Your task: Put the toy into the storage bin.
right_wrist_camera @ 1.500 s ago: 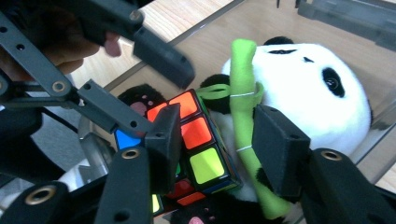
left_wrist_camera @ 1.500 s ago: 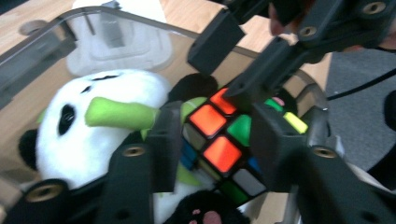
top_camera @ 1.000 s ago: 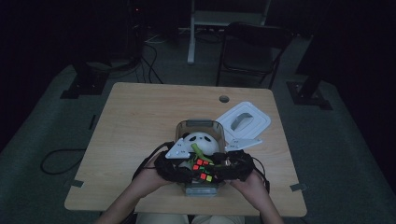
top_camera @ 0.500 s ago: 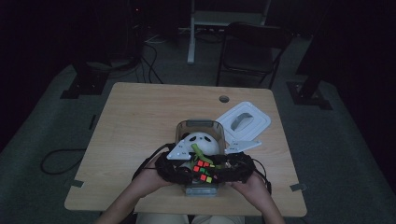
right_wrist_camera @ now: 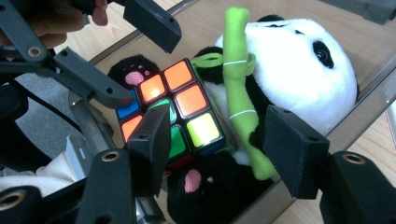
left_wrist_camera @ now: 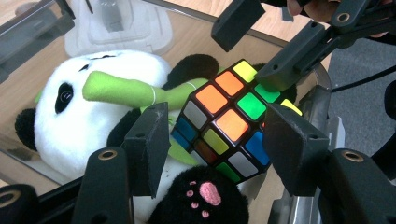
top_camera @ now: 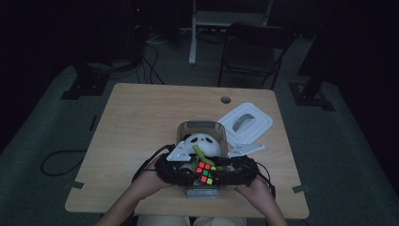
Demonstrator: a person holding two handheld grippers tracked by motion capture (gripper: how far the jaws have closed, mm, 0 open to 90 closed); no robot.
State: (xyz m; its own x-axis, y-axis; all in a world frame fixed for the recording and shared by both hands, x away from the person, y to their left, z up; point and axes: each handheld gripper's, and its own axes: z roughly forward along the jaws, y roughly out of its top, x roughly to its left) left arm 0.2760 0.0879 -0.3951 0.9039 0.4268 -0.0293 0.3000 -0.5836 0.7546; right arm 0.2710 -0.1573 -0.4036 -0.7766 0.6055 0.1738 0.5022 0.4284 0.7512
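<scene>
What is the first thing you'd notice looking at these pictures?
The bright puzzle cube with its orange, green, yellow and blue squares stands out, lying on a plush panda inside a clear box at the near edge of the wooden table. The panda hugs a green bamboo stick. The left gripper and right gripper reach toward the cube from opposite sides, and the box's white lid lies just beyond, to the right.

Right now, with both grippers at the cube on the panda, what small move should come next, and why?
Probably close the left gripper gently: the puzzle cube sits between its open jaws, resting on the plush panda inside the clear box, and the right gripper looks open too.
</scene>
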